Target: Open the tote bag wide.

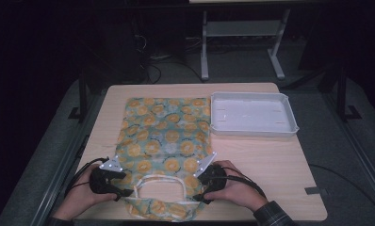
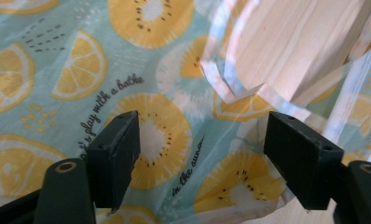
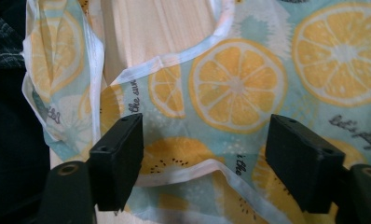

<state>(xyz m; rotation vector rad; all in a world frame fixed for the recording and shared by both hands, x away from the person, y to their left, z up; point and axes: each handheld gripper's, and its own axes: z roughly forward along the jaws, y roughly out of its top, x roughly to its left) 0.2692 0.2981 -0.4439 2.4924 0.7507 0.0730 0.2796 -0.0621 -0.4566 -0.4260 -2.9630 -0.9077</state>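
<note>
A pale blue cloth bag printed with orange and lemon slices lies flat on the wooden table. Its white-edged handle loop points toward the near edge. My left gripper rests at the bag's near left side, by the handle. In the left gripper view its jaws stand wide apart over the fabric, pressing nothing. My right gripper sits at the near right side of the handle. It too is open above the printed cloth and a white hem.
A white rectangular tray stands at the back right of the table, just beside the bag's far right corner. Bare tabletop lies in front of the tray. Dark floor, cables and a metal frame lie beyond the far edge.
</note>
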